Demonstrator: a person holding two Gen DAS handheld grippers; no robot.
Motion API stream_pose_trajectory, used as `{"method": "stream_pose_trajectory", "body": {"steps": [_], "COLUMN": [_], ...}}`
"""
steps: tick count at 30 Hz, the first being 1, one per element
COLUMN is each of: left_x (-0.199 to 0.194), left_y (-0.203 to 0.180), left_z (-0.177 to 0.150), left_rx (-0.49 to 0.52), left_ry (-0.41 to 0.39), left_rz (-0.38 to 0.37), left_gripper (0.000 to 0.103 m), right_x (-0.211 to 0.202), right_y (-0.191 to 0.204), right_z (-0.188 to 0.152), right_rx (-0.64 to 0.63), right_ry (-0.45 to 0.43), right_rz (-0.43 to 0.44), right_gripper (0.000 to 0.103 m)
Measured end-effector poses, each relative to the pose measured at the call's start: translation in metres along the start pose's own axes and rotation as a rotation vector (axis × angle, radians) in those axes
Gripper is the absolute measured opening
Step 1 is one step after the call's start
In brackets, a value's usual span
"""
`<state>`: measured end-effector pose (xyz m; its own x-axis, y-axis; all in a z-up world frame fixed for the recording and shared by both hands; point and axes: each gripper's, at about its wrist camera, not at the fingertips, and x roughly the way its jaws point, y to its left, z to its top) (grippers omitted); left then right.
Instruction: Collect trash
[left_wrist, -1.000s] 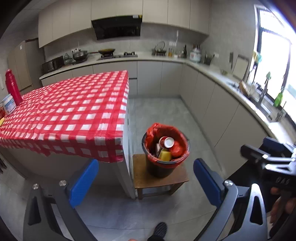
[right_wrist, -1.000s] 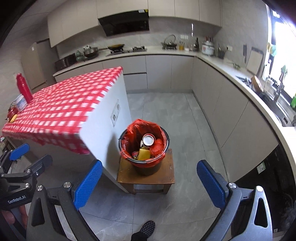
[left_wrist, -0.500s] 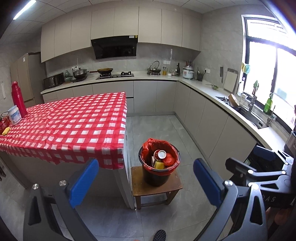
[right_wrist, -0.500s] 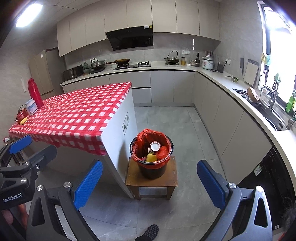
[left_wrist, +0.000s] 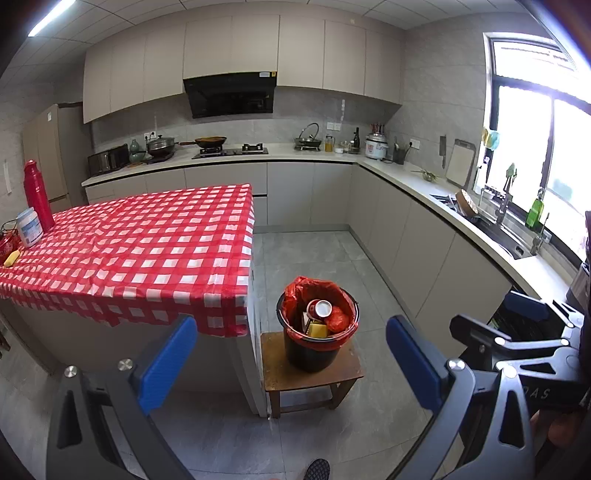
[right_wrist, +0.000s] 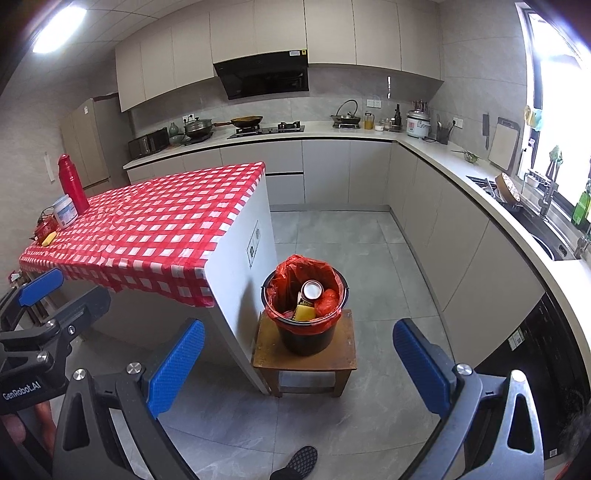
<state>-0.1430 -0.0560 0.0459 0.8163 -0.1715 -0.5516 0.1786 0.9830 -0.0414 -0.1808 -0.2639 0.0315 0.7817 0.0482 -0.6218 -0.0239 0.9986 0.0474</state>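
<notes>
**Both grippers empty, trash in one bucket beside the table**

One long table (left_wrist: 122, 254) under a red-and-white checked cloth fills the left of the kitchen. At its far end stand one red flask (left_wrist: 36, 195) and one white tub (left_wrist: 28, 227), with a small yellow item (left_wrist: 11, 257) near them. Just beside the table's near corner, one low wooden stool (left_wrist: 310, 373) carries one black bucket (left_wrist: 312, 354) lined with a red bag (left_wrist: 306, 286). Inside lie one can (left_wrist: 320, 308), one crumpled red piece (left_wrist: 338, 319) and one yellow piece (left_wrist: 319, 330). The left gripper (left_wrist: 291, 363) and right gripper (right_wrist: 299, 367) hover well apart from the bucket, each with its two blue fingers (left_wrist: 166, 363) spread wide and holding nothing. One shoe toe (right_wrist: 301, 458) shows on the floor.
</notes>
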Motion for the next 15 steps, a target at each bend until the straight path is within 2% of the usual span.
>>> {"method": "stream_pose_trajectory", "body": {"steps": [15], "left_x": [-0.002], "left_y": [0.001], "left_z": [0.003], "left_rx": [-0.012], "left_ry": [-0.001], "left_rz": [-0.015], "left_gripper": [0.103], "right_x": [0.010], "right_y": [-0.004], "right_z": [0.009], "right_rx": [0.001], "right_ry": [0.005], "right_rz": [-0.002], "right_gripper": [0.103]}}
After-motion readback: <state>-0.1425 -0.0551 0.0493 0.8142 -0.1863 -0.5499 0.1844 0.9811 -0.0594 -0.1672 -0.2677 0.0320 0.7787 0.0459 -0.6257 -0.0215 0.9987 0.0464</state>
